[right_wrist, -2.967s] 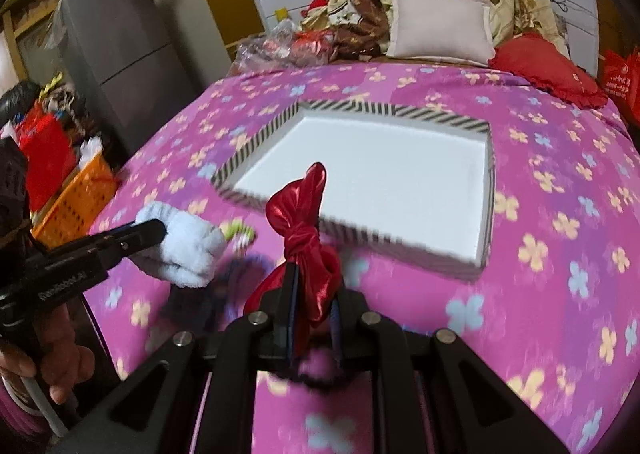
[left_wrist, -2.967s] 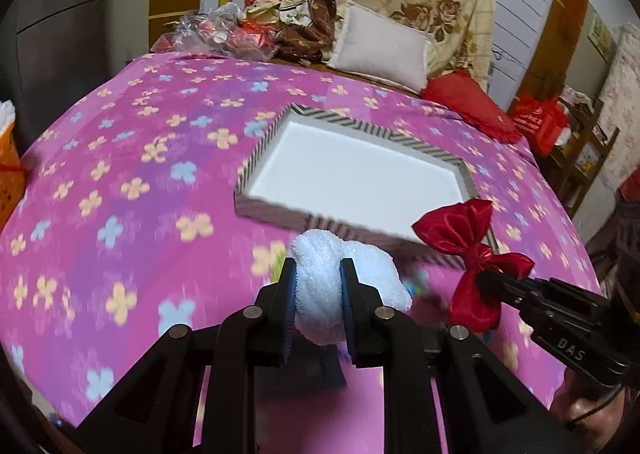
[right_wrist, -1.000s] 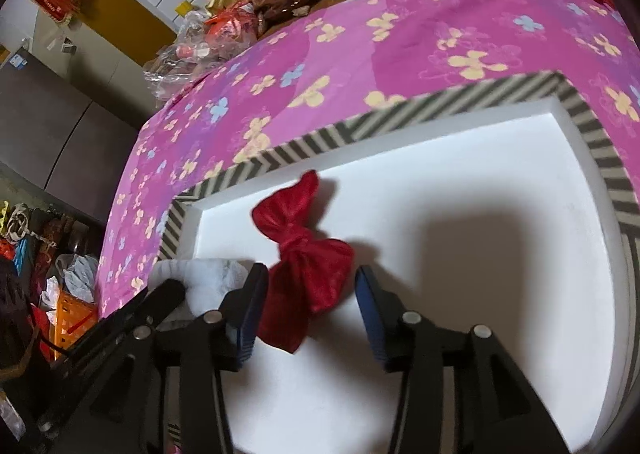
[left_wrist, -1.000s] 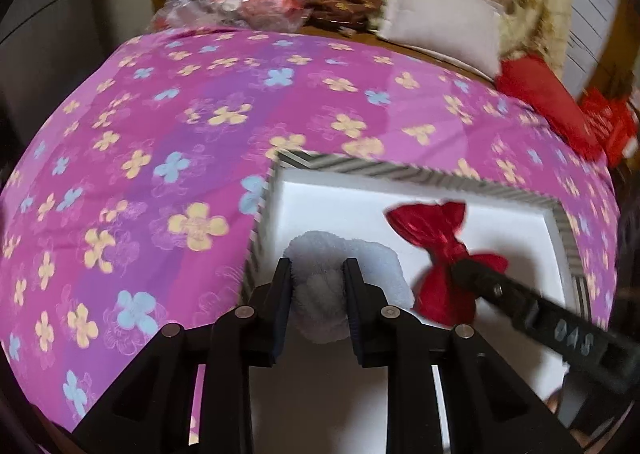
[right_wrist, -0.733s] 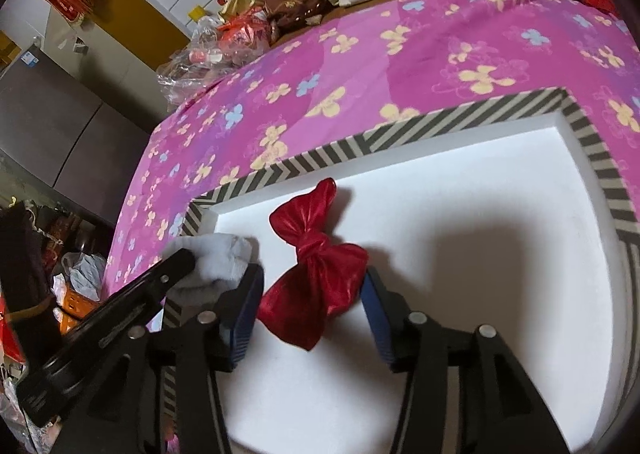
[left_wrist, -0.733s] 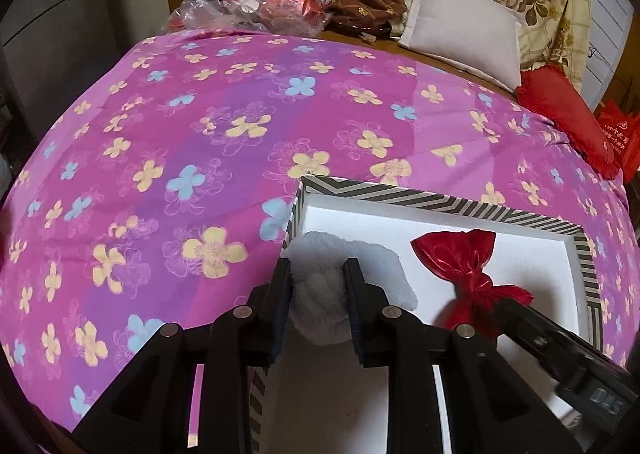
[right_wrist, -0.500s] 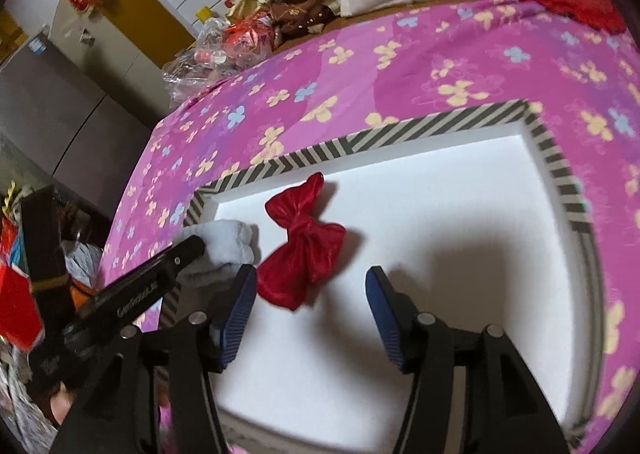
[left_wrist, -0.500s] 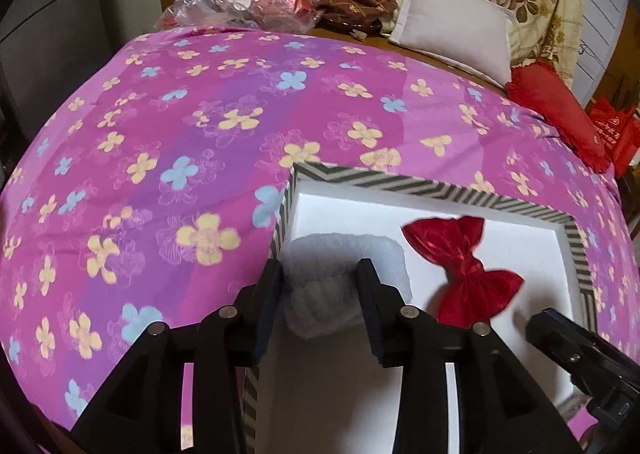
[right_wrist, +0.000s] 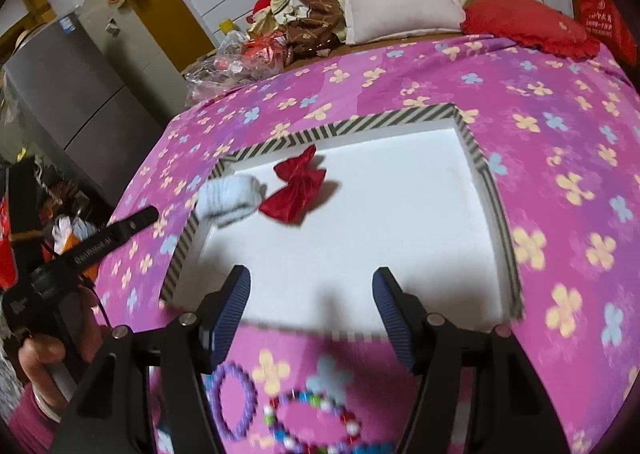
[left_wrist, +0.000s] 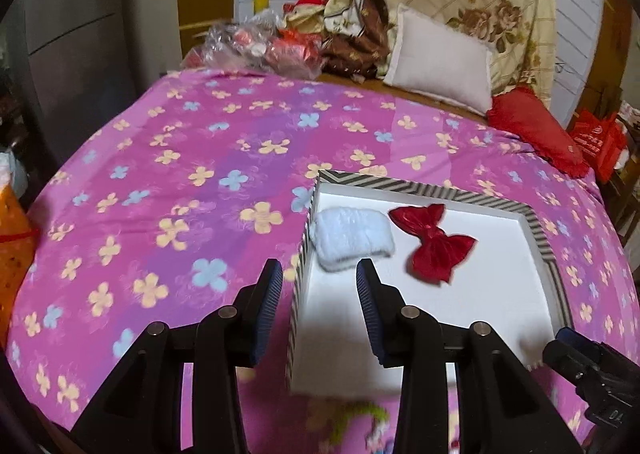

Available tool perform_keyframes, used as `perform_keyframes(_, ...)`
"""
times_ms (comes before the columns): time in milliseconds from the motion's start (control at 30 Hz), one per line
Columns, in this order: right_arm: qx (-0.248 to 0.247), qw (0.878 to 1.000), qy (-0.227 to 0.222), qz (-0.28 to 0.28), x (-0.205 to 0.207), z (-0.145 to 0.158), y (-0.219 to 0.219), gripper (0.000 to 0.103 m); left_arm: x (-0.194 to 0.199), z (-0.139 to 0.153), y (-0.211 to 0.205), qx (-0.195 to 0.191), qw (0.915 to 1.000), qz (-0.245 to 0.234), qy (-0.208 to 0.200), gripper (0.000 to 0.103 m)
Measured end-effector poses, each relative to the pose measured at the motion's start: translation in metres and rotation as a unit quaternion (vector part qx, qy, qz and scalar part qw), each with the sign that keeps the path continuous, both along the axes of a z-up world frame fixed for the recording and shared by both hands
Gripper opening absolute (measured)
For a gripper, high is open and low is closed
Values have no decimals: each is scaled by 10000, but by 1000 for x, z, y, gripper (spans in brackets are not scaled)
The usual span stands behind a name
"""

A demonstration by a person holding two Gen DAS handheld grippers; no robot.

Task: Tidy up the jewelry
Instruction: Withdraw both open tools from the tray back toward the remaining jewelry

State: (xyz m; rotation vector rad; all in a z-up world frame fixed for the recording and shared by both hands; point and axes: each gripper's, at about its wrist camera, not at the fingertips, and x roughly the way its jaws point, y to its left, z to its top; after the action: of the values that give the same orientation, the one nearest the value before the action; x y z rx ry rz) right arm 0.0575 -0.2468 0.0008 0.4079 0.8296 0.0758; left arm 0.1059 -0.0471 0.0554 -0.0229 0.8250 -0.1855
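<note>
Right hand-held gripper is opening, empty; the purple bracelet is looking light, limp: pinching its band.

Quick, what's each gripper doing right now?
Left gripper: open, empty; scrunchie in tray.
Right gripper: opening, empty; bow in tray.

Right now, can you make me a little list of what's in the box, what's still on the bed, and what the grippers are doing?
box: striped-edge tray with a white floor, on the flowered bedspread
in the box: white fluffy scrunchie in the corner, red bow next to it
still on the bed: purple bead bracelet and multicolour bead bracelet, in front of the box
left gripper: open, empty
right gripper: jaws opening, nothing between them
</note>
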Motion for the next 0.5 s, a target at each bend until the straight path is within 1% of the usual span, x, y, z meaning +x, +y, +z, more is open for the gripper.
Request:
perform_keyframes(133,-150,9998,-52,74,-34,4,7,69,-31,5,3,-20,9999,-55,-117,36)
perform_keyframes(200,-266,9995,-98,109,-48,6,9,73,-47,6,3,-1,9998,-80,-157,36)
perform_keyframes(267,-374,9991,-143,131,-60,9,13,74,-62,7,3,28,9998,-88,-198,36)
perform_keyframes(500,-524,9981,-144,299,-100,7,28,75,-109,6,4,115,9996,-118,-242,36)
